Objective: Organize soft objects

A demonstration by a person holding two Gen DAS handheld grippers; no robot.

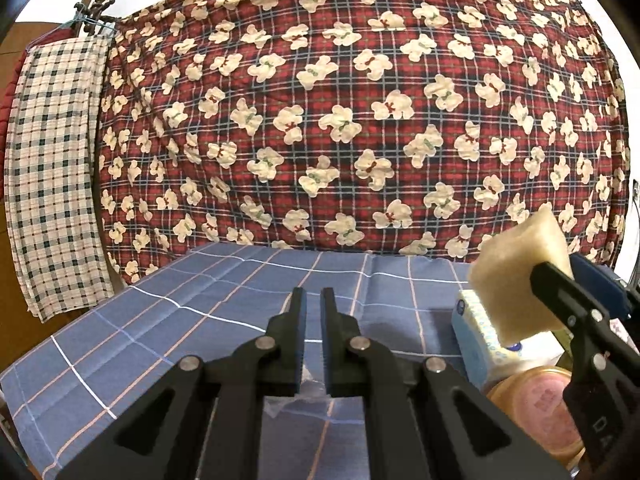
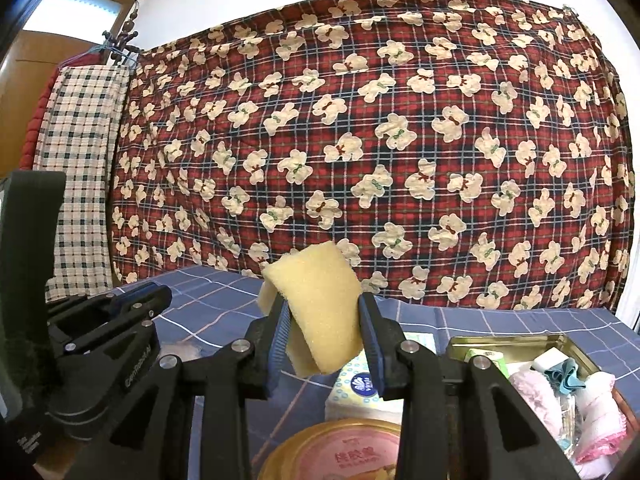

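Nearest, low in the right wrist view: a round pink-lidded tin [image 2: 344, 454] with a gold rim, partly cut off by the frame edge. Just beyond it, a pack of tissues [image 2: 356, 394], white with a blue logo, lying on the blue checked tabletop [image 2: 224, 320]. To the right, a gold metal tray [image 2: 486, 342] holding a pink fluffy cloth [image 2: 536, 400], a small teal fabric piece [image 2: 564, 374], a white block and a green-and-white carton; other contents too cramped to make out.

Above the tissues, raised off the tabletop: right gripper [image 2: 324, 336], fingers [image 2: 370, 338] partly closed and pressing in on a yellow sponge [image 2: 320, 312], bent into an arch between the pads. Same sponge [image 1: 520, 276] seen from the left wrist view at far right, up in the air over the tissue pack [image 1: 472, 336] and the pink tin [image 1: 536, 408].

Left gripper [image 1: 314, 344] low over the tabletop [image 1: 160, 320] at the left, fingers [image 1: 298, 340] nearly together with only a narrow gap, gripping nothing. A crumpled bit of clear plastic [image 1: 304, 390] on the cloth just beneath them. Same gripper [image 2: 120, 308] visible at the left edge of the right wrist view.

Farthest back: a red plaid quilt [image 1: 340, 120] printed with cream bears, hung as a backdrop behind the tabletop. At its left, a white-and-dark checked cloth [image 1: 52, 168] hanging from a wire hanger [image 1: 86, 20].
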